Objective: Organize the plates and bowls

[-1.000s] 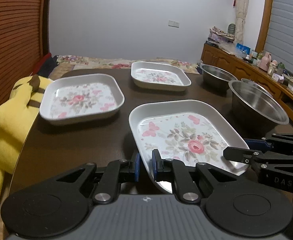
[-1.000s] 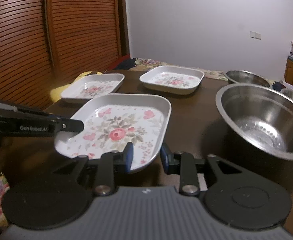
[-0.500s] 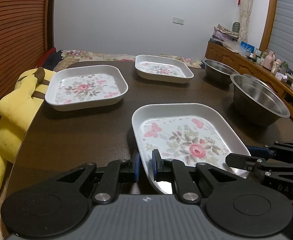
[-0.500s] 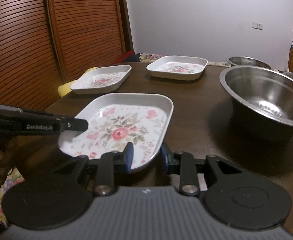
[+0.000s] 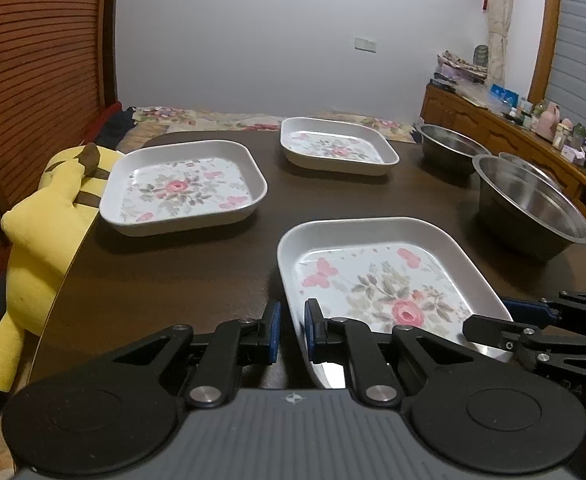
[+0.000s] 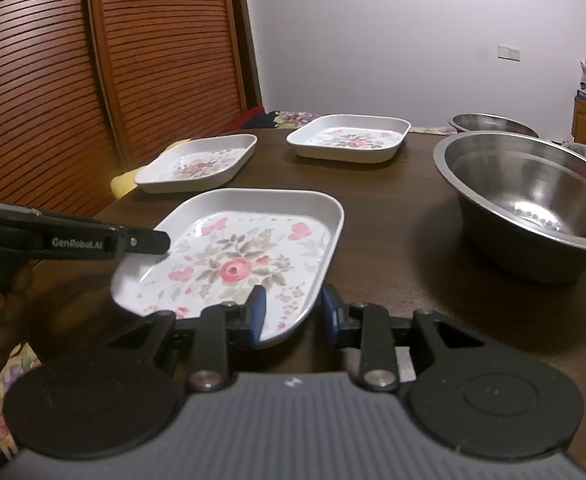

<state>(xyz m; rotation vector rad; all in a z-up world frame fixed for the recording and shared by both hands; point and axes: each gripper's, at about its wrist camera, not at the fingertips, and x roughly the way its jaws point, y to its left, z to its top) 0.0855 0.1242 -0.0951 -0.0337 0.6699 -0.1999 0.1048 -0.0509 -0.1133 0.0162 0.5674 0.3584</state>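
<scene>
A square white plate with a rose print (image 5: 373, 280) (image 6: 233, 256) is held from two sides above the near part of the dark table (image 5: 173, 272). My left gripper (image 5: 291, 332) is shut on its left rim, which stands between the blue pads. My right gripper (image 6: 293, 312) is shut on the opposite rim, one pad inside the plate and one outside. Each wrist view shows the other gripper's tip on the plate's far rim. Two matching plates, one on the left (image 5: 181, 188) and one further back (image 5: 333, 148), lie on the table. A large steel bowl (image 5: 529, 208) (image 6: 529, 196) stands to the right.
A second steel bowl (image 5: 445, 146) stands at the back right, and a third bowl's rim (image 5: 525, 162) shows behind the large one. A yellow plush toy (image 5: 41, 232) leans at the table's left edge. Louvred wooden doors stand on the left, and a cluttered sideboard (image 5: 513, 136) on the right.
Both grippers keep their hold on the rose plate, and it stays put between them. The background has shifted only slightly in both views.
</scene>
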